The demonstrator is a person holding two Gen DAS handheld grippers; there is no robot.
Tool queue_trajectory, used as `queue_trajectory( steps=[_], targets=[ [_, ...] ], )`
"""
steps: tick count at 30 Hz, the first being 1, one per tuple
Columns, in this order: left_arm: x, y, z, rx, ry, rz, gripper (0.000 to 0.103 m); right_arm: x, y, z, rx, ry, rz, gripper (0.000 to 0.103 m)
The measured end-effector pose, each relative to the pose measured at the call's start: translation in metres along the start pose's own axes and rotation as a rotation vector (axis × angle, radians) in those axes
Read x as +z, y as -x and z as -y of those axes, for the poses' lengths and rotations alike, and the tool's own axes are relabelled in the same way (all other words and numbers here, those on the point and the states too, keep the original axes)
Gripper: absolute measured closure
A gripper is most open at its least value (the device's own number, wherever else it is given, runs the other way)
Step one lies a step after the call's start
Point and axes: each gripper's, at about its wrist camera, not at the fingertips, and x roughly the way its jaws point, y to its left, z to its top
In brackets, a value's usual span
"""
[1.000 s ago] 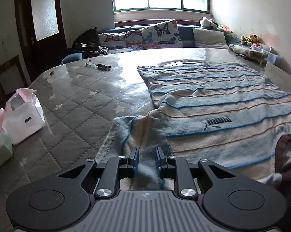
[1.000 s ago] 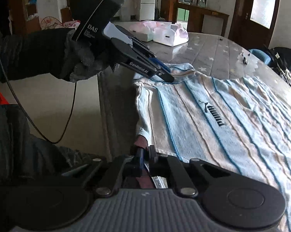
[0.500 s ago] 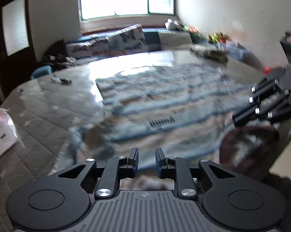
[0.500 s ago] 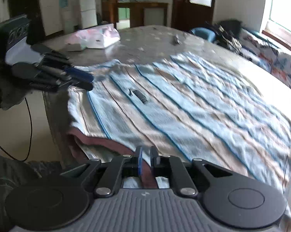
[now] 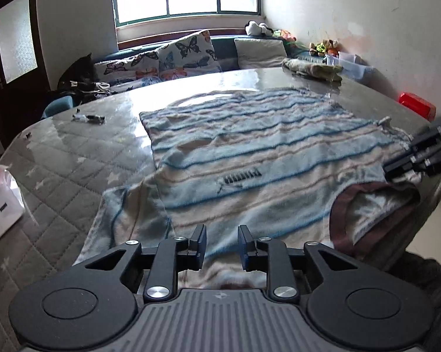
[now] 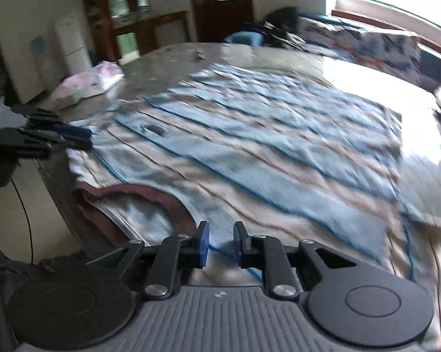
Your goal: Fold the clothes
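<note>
A blue, beige and white striped sweater (image 5: pixel 264 158) lies flat on the quilted table, with its maroon collar (image 5: pixel 340 205) at the near edge. My left gripper (image 5: pixel 221 245) hovers over the shoulder beside the left sleeve. Its jaws are opening, and the cloth lies below them, not pinched. My right gripper (image 6: pixel 221 243) is just right of the collar (image 6: pixel 150 193) over the sweater (image 6: pixel 249 146). Its jaws are opening too, with nothing pressed between the pads. Each wrist view catches the other gripper at its side: the right gripper (image 5: pixel 387 170) and the left gripper (image 6: pixel 85 139).
A white bag (image 5: pixel 0 199) sits at the table's left. Small dark items (image 5: pixel 88 117) lie at the far left and a folded olive cloth (image 5: pixel 311 69) at the far right. A red box (image 5: pixel 417 105) stands by the right wall. Butterfly cushions (image 5: pixel 188 55) line the bench behind.
My right gripper has let go of the maroon collar, rolled and moved right along the sweater's near edge. My left gripper has shifted off the sleeve towards the body, and its jaws stand wider.
</note>
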Motion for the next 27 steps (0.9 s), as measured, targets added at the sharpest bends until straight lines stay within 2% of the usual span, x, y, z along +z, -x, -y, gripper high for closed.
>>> queue_trajectory(
  steps=[3,8,9,12,16,21,27],
  targets=[
    [0.010,-0.006,0.002,-0.003,0.005,0.019,0.075,-0.011,0.011,0.011,-0.020,-0.048,0.009,0.085],
    [0.027,-0.024,0.010,-0.024,0.018,0.044,0.072,-0.014,0.026,0.036,-0.105,-0.123,0.083,0.082],
    [0.029,-0.028,0.011,-0.026,0.020,0.045,0.069,-0.014,0.027,0.043,-0.128,-0.135,0.092,0.082],
    [0.036,-0.040,0.014,-0.030,0.027,0.040,0.069,-0.015,0.024,0.066,-0.205,-0.168,0.098,0.082],
    [0.043,-0.055,0.011,-0.027,0.045,0.010,0.069,-0.015,0.024,0.094,-0.262,-0.245,0.117,0.082],
    [0.055,-0.073,0.002,-0.025,0.079,-0.007,0.069,-0.008,0.028,0.110,-0.277,-0.285,0.185,0.081],
    [0.052,-0.090,-0.015,0.033,0.123,-0.027,0.068,-0.008,0.009,0.125,-0.312,-0.337,0.160,0.080]
  ],
)
